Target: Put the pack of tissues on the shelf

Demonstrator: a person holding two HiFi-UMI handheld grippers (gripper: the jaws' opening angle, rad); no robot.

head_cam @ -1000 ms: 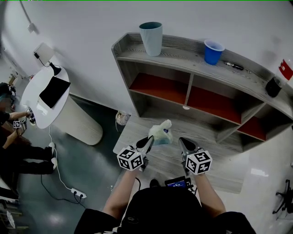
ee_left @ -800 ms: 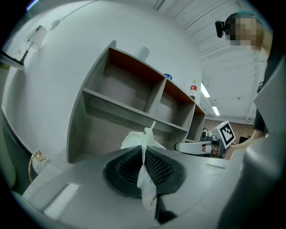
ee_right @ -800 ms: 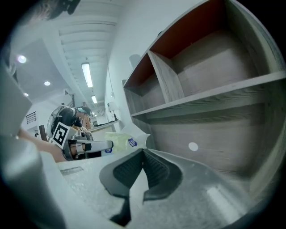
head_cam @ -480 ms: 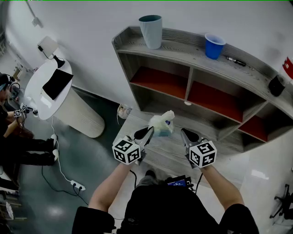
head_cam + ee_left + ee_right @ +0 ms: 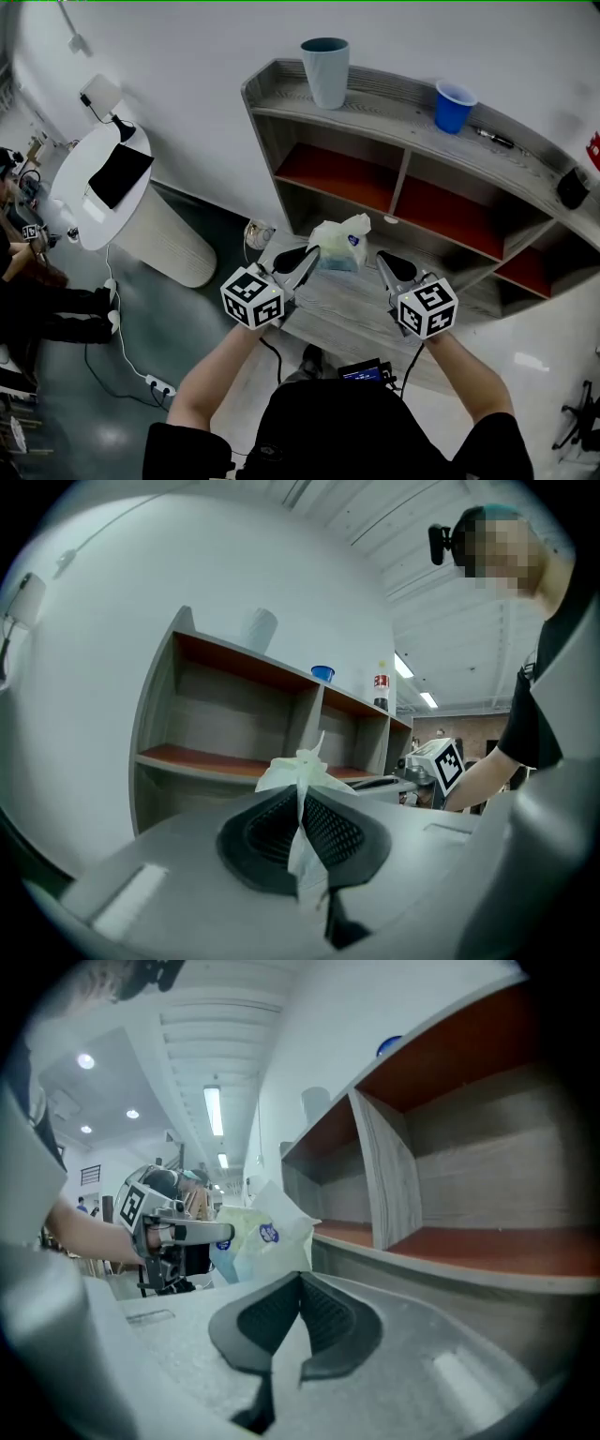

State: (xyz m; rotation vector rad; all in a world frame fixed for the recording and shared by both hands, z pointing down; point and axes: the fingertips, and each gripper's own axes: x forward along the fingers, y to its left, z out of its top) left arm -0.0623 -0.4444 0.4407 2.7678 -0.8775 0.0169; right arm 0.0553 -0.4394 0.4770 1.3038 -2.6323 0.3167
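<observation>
The left claw (image 5: 307,257) is pinched shut on the wrapper edge of the pack of tissues (image 5: 339,244), up in the air before the shelf (image 5: 394,117). The right claw (image 5: 382,260), just beside, is shut and empty. Open shelf room lies behind.

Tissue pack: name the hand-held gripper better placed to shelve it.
Left. The left hand-held gripper is shut on the tissue pack wrapper; the right hand-held gripper is shut, empty, beside it.
</observation>
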